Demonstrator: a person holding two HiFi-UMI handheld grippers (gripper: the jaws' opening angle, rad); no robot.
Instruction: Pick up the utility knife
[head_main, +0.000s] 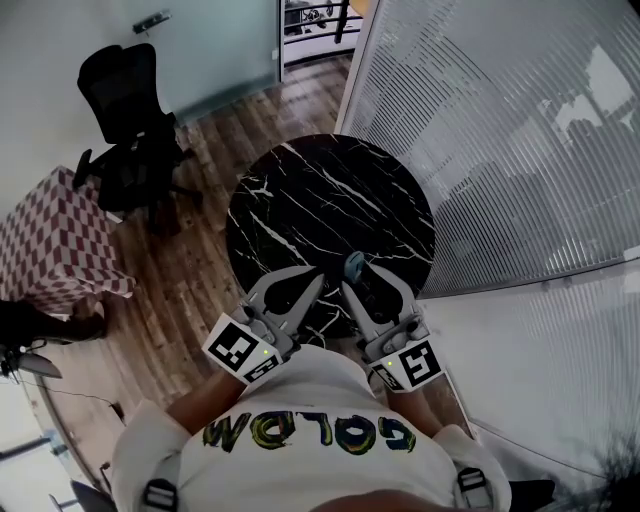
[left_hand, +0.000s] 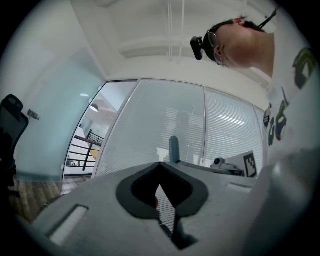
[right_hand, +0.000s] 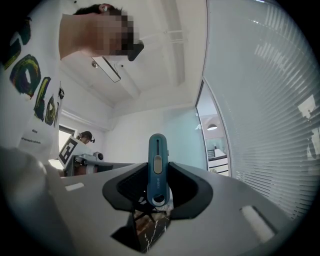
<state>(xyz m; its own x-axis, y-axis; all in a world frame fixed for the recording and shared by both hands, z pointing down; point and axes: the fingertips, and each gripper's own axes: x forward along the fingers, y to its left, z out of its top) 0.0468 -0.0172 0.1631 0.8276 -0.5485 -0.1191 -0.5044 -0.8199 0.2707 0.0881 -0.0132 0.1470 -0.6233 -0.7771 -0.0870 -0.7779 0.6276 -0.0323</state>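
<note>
Right gripper (right_hand: 157, 169): its fingers (right_hand: 186, 188) stood fairly wide apart yet were clamped on the utility knife (right_hand: 157, 162), one dark pad against each flank of the teal body. In the right gripper view the knife stood upright between the pads. Its end with the ring hole sat low between them, the grey slider faced the camera, and the other end stuck out past the fingertips. A patch of the black, white-veined worktop (right_hand: 150, 229) showed through the gap below the knife. In the head view the right gripper (head_main: 352, 276) was held close to the person's body over the near edge of the round worktop (head_main: 330, 195), with the knife (head_main: 353, 264) projecting from its tips and not lying on the marble. Left gripper (left_hand: 160, 165): its fingers (left_hand: 140, 191) were closed, the tips meeting with only a thin sliver of light between the pads further back; nothing was between them. In the head view the left gripper (head_main: 318, 276) angled inward, its tips just beside the knife; contact could not be judged.
</note>
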